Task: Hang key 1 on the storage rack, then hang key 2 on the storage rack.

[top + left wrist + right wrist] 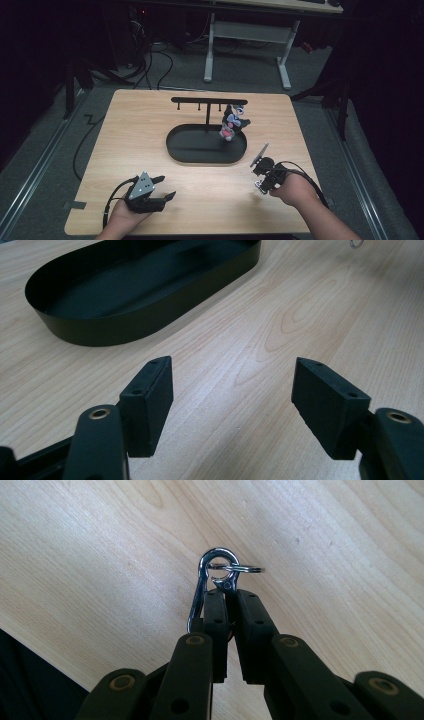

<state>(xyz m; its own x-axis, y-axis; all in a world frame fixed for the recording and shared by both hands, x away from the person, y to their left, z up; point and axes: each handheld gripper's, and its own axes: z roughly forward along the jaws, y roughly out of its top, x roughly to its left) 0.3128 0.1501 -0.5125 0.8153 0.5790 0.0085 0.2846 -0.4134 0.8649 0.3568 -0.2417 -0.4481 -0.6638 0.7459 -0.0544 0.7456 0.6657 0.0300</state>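
Observation:
My right gripper (227,597) is shut on a silver snap clasp (206,575) with a small key ring (247,570) through its eye, held a little above the wooden table. In the high view this gripper (261,182) sits right of the black oval tray (180,150). A black T-shaped hook rack (209,101) rises from the tray, and a small grey, white and red toy figure (231,122) hangs under its right end. My left gripper (167,187) rests at the table's front left, jaws open and nothing between them (232,385), facing the tray (125,325).
The light wooden table (150,125) stands on grey carpet. A white-legged desk (247,35) is behind it, and cables run across the floor at the back left. The table's front edge lies just behind both hands.

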